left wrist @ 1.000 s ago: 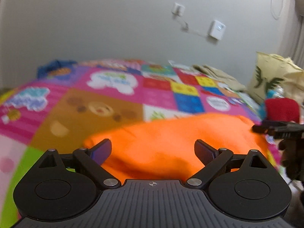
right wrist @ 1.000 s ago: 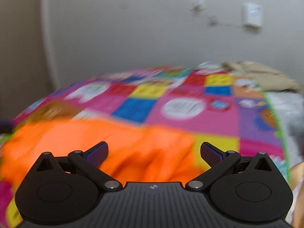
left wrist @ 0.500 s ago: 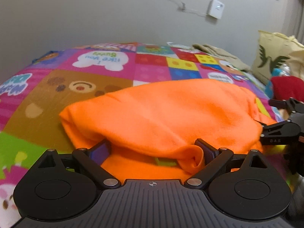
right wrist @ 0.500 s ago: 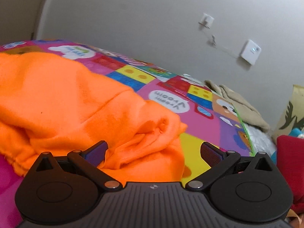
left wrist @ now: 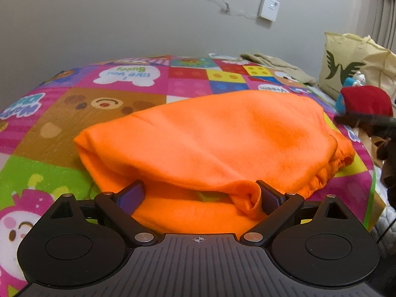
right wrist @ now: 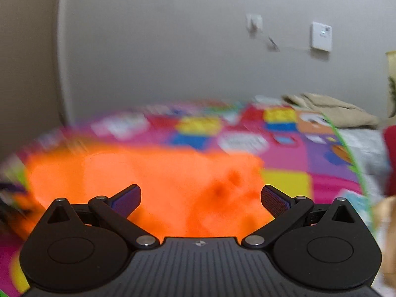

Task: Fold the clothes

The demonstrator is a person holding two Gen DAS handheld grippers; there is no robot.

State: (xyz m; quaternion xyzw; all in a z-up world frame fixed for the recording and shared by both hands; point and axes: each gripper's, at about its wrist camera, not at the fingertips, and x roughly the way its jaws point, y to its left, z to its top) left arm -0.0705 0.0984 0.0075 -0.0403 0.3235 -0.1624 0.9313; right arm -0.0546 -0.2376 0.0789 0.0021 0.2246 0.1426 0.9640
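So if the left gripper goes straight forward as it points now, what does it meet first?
Most likely the orange garment: the open left gripper already has its rolled near edge between its fingers, though depth is hard to judge.

Left wrist cam sits just behind the left gripper, angled down, very close to the folded bright-orange fleece garment on the multicoloured cartoon-patchwork play mat; faces the plain grey wall.

Right wrist cam sits just behind the right gripper, tilted down less, w/ more wall in frame; pic blurred, garment close in front.

Both views share: orange garment, mat, wall w/ small white square wall box, crumpled beige cloth at the mat's far edge.
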